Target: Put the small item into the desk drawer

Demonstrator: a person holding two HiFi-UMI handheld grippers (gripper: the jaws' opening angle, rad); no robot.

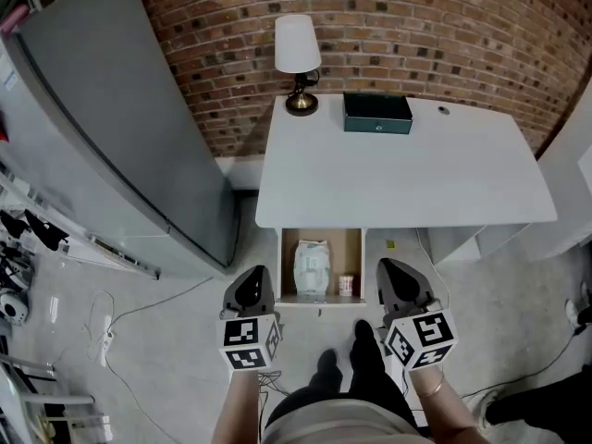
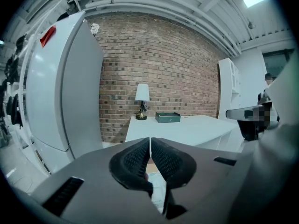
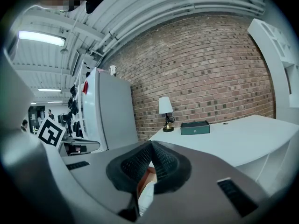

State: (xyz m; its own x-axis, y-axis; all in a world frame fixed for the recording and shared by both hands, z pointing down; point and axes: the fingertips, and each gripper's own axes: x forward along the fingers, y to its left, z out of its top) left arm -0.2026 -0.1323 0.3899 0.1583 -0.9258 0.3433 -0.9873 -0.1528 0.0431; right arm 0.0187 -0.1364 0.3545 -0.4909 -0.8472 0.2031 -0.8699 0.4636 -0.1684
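An open drawer (image 1: 288, 259) with a wooden inside hangs under the front edge of the white desk (image 1: 398, 178). A white packet (image 1: 313, 266) and a small pale cup (image 1: 346, 285) lie in it. A tiny dark item (image 1: 442, 110) rests on the desk's far right. My left gripper (image 1: 255, 276) hovers just left of the drawer's front and my right gripper (image 1: 390, 268) just right of it. Both are shut and empty. The left gripper (image 2: 150, 140) shows its pads pressed together in its own view. So does the right gripper (image 3: 150, 144).
A table lamp (image 1: 297, 55) and a dark green box (image 1: 377, 113) stand at the desk's back edge against the brick wall. A tall grey cabinet (image 1: 111, 128) fills the left. Cables (image 1: 106, 326) trail on the floor. My shoes (image 1: 365, 350) are below the drawer.
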